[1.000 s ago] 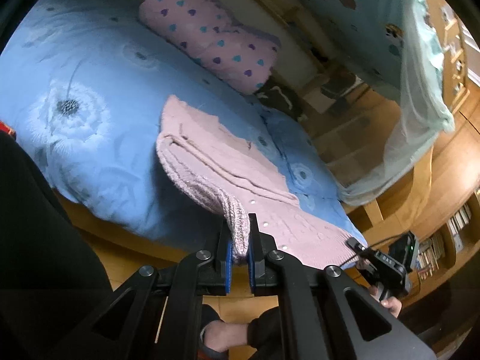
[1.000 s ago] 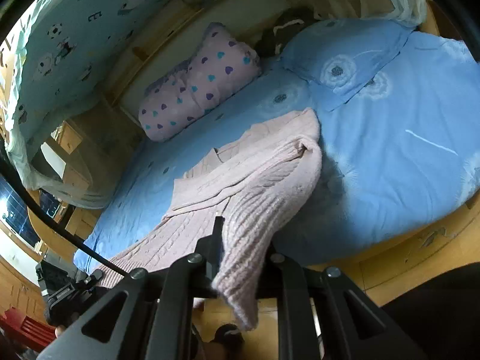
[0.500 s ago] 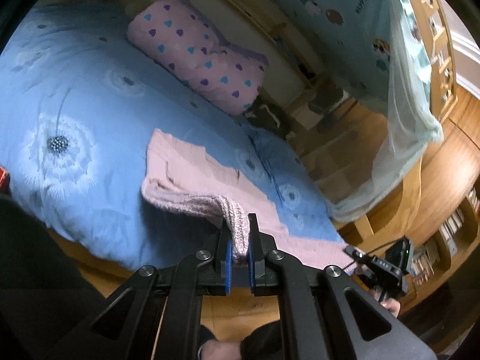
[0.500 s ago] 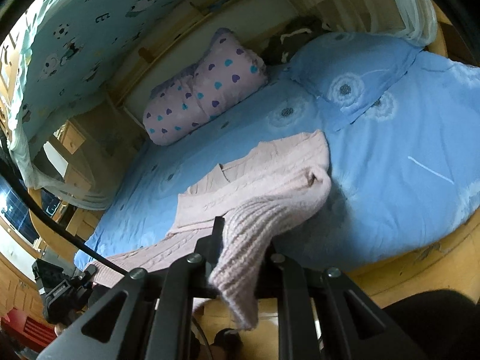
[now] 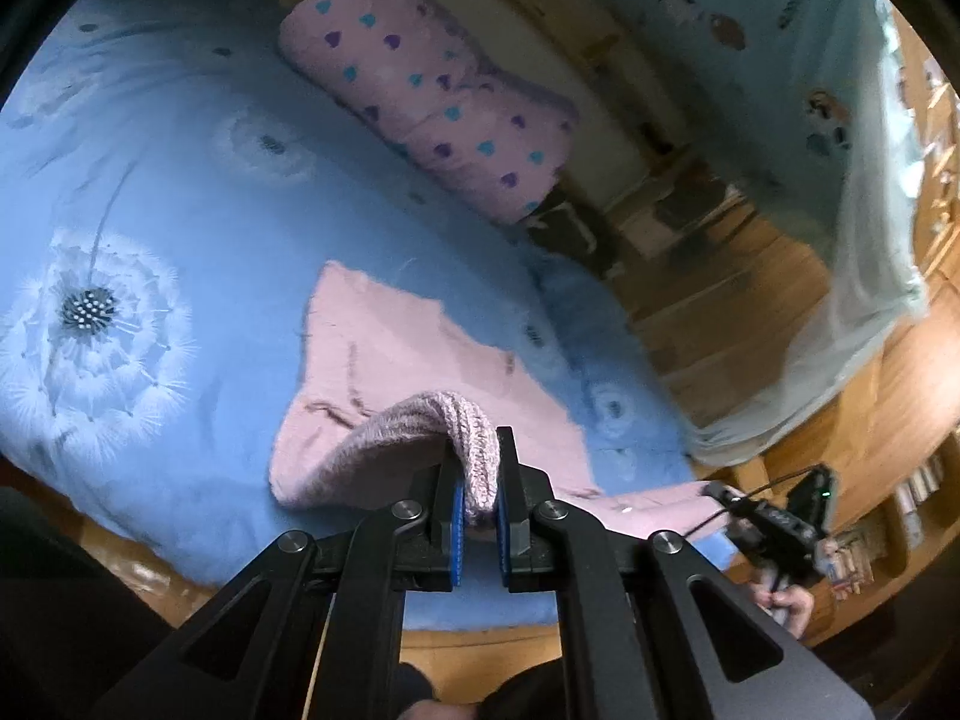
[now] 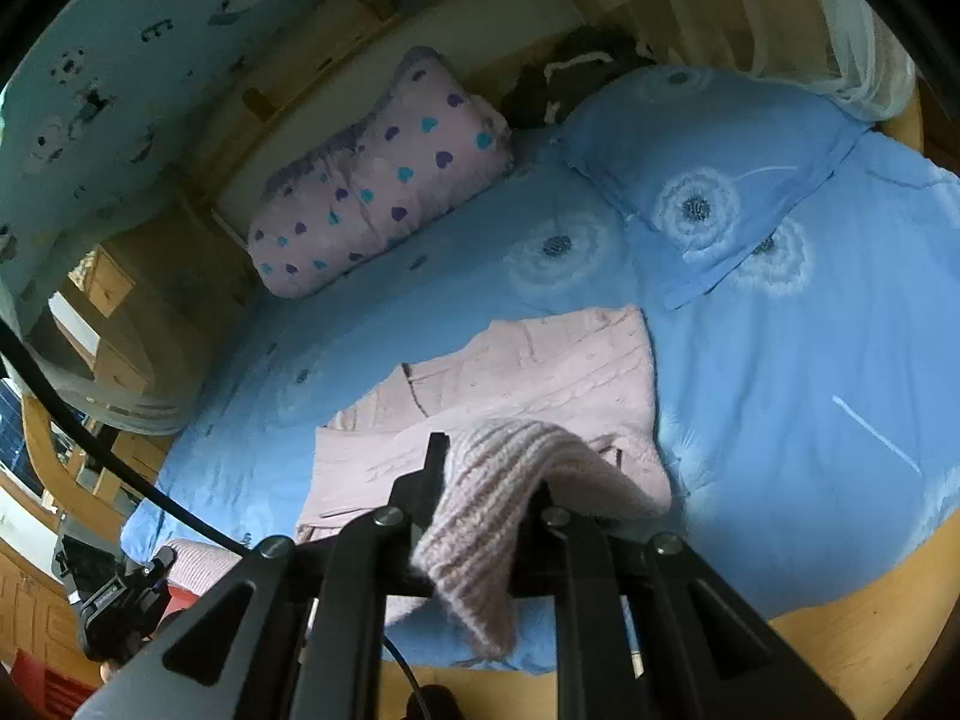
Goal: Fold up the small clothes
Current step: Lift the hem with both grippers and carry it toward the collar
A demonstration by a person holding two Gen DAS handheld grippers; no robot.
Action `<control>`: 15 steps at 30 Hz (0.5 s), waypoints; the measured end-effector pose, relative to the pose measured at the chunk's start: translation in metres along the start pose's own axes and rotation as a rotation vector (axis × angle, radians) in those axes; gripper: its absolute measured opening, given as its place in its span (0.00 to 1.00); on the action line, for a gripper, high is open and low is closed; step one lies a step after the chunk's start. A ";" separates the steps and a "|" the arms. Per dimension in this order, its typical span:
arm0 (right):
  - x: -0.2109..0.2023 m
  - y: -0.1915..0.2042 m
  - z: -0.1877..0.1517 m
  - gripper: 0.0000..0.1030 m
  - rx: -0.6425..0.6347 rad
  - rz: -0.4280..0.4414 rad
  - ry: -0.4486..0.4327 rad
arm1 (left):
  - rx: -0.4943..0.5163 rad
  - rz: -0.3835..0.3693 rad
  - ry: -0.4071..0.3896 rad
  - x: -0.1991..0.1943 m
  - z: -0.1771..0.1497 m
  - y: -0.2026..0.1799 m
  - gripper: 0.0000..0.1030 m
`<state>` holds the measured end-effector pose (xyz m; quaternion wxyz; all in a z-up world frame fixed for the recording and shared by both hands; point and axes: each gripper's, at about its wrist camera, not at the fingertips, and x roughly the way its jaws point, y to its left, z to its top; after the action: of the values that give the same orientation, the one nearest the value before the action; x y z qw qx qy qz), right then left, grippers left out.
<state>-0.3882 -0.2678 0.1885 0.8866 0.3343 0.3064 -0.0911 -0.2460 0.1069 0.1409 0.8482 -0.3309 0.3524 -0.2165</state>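
Observation:
A pale pink knitted sweater point(image 5: 384, 360) lies on the blue bed cover point(image 5: 180, 252), its far part flat. My left gripper point(image 5: 477, 480) is shut on its ribbed hem, lifted above the bed near the front edge. In the right wrist view the sweater point(image 6: 540, 372) lies ahead, and my right gripper point(image 6: 486, 480) is shut on another ribbed hem part that drapes over the fingers and hangs down. The right gripper also shows at the lower right of the left wrist view point(image 5: 774, 522), and the left gripper at the lower left of the right wrist view point(image 6: 120, 594).
A pink heart-print pillow point(image 5: 432, 96) lies at the head of the bed. A blue dandelion-print pillow point(image 6: 708, 180) lies to its right. A wooden bed frame point(image 6: 840, 630) edges the mattress. A pale curtain point(image 5: 864, 276) hangs at the right.
Both grippers have carried the sweater's hem up and forward over the garment. The sweater now looks shorter and its far part flatter.

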 end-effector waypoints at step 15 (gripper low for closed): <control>0.062 -0.025 0.028 0.14 0.033 -0.108 0.111 | -0.053 0.046 0.074 0.043 0.025 0.022 0.00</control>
<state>-0.3350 -0.3023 0.1542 0.8565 0.3362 0.3710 -0.1252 -0.1968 0.1064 0.1189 0.8303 -0.3367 0.3967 -0.1998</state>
